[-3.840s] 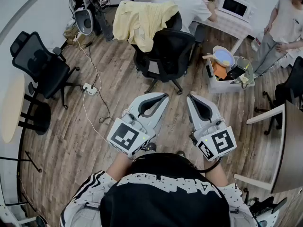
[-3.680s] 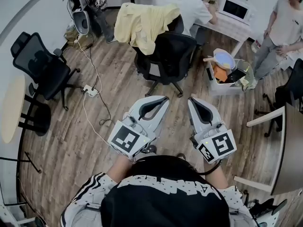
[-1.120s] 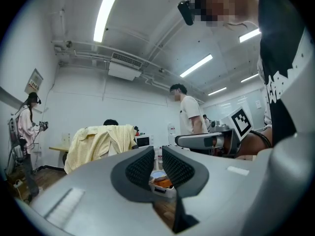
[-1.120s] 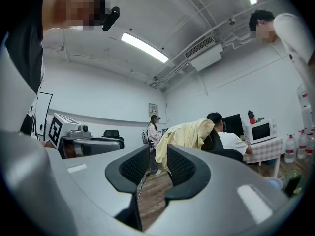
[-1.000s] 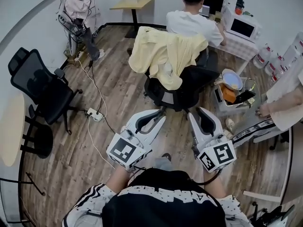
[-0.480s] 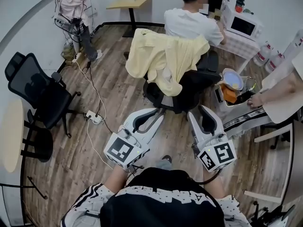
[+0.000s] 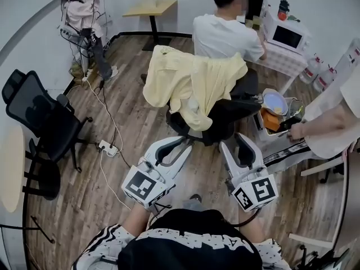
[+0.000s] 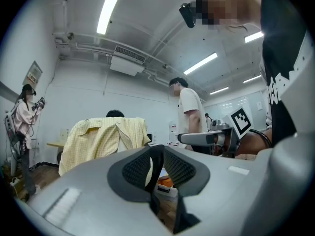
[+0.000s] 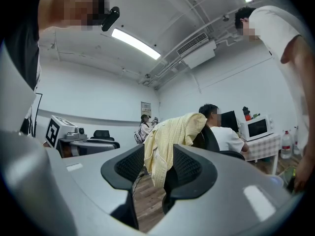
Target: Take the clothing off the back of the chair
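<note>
— Where is the garment to be found?

— A yellow shirt is draped over the backrest of the black office chair. It is straight ahead of both grippers and apart from them. It is sighted through the gap of each pair of jaws, with one panel hung down towards the seat.

— How are the grippers held?

— The left gripper is parted only narrowly, the right gripper more widely. Both sets of jaws have just been opening, and nothing is gripped or caught between them. No cloth is touched yet.

— How is the reach best done?

— The approach is judged to be the step in hand. The jaws would best be spread fully before fabric is met, the left ones especially. The shoulders at the top of the backrest should be aimed at, one gripper to each side. That way the shirt can be lifted up and off. If the hanging hem were pulled, it could be snagged or the chair rolled.

— What else must be minded?

— A seated person is placed beyond the chair. A standing person and a storage box are found right of the right gripper. A power strip is laid on the floor left of the left gripper.
</note>
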Motion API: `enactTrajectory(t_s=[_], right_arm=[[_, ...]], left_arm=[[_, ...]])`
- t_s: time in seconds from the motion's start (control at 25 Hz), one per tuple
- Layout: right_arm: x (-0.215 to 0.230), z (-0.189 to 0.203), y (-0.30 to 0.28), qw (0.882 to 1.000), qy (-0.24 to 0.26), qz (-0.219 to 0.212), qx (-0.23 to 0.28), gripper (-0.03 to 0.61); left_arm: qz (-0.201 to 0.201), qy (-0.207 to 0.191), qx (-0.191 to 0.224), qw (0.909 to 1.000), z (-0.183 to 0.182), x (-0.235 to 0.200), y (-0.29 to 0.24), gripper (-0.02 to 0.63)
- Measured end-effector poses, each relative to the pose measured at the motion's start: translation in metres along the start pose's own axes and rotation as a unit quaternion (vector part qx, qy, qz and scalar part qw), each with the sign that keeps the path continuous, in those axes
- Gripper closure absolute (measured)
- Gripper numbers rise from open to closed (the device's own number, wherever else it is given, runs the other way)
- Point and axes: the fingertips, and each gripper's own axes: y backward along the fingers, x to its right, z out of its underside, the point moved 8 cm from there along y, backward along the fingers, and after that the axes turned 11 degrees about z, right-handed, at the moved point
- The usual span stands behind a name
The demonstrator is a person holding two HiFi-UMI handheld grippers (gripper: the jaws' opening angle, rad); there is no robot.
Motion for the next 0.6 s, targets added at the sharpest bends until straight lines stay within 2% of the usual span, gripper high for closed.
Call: enactTrajectory(t_s=[0.6], right_arm=[[0.026, 0.003, -0.040, 1.000, -0.018, 0.000, 0.001, 0.362]], left_arm=[[-0.022, -0.008, -0.007, 0.9997, 0.000, -0.038, -0.024, 0.515]])
